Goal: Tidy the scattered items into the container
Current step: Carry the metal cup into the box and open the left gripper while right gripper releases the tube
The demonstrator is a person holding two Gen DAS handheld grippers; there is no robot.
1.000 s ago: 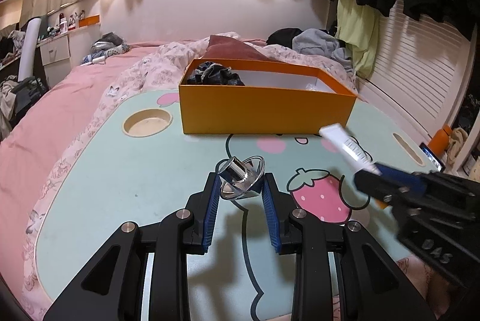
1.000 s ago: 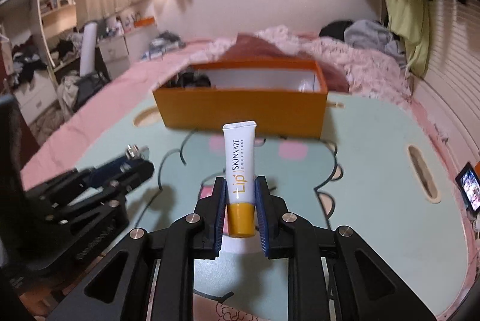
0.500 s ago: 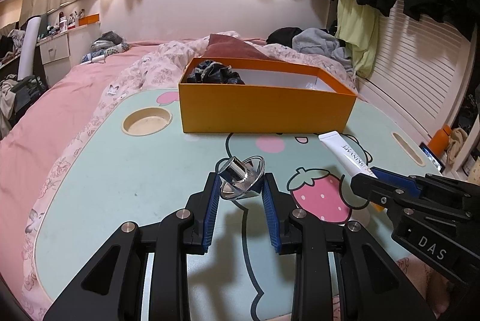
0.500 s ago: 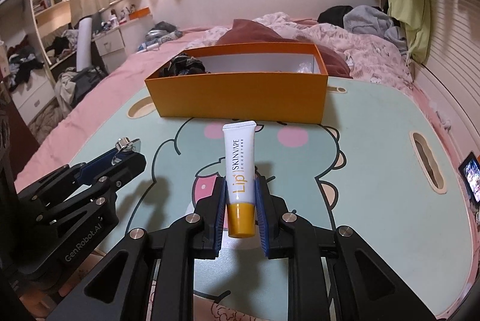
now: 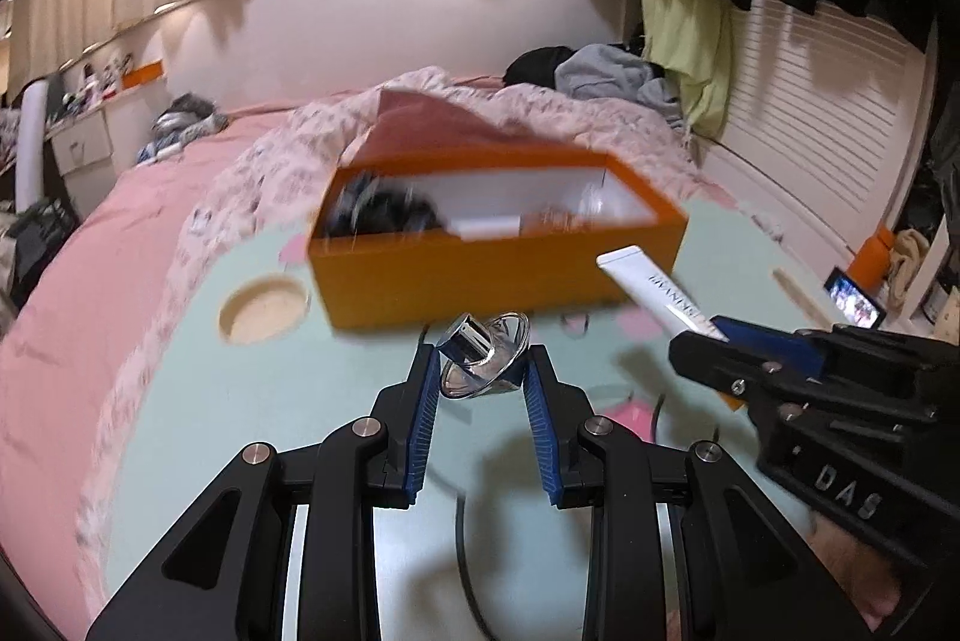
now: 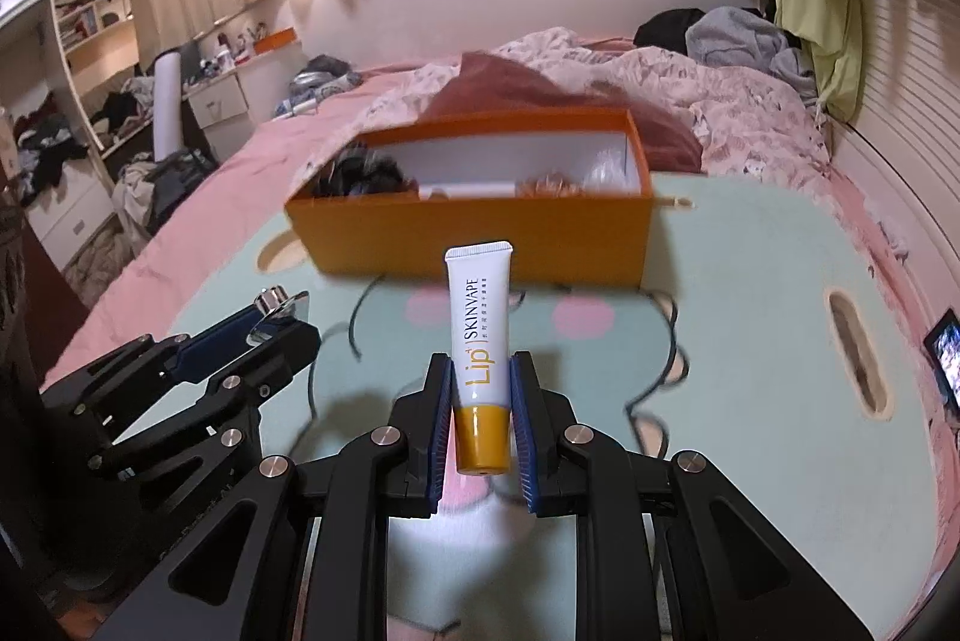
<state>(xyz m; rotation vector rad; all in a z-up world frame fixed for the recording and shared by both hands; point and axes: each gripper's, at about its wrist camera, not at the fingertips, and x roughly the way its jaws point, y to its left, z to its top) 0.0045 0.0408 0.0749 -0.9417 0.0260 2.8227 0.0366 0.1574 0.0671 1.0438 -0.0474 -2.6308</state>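
Both grippers have lifted nearer the far orange cardboard box [image 5: 498, 275] on the mint table [image 5: 198, 401]. Right gripper [image 6: 480, 401] pinches a smooth white lip-balm tube [image 6: 480, 335]; left gripper [image 5: 483, 371] pinches a shiny chrome funnel-shaped piece [image 5: 483, 359].

we are lifting both grippers, so the open orange cardboard box [image 5: 498, 275] is showing more of its inside.
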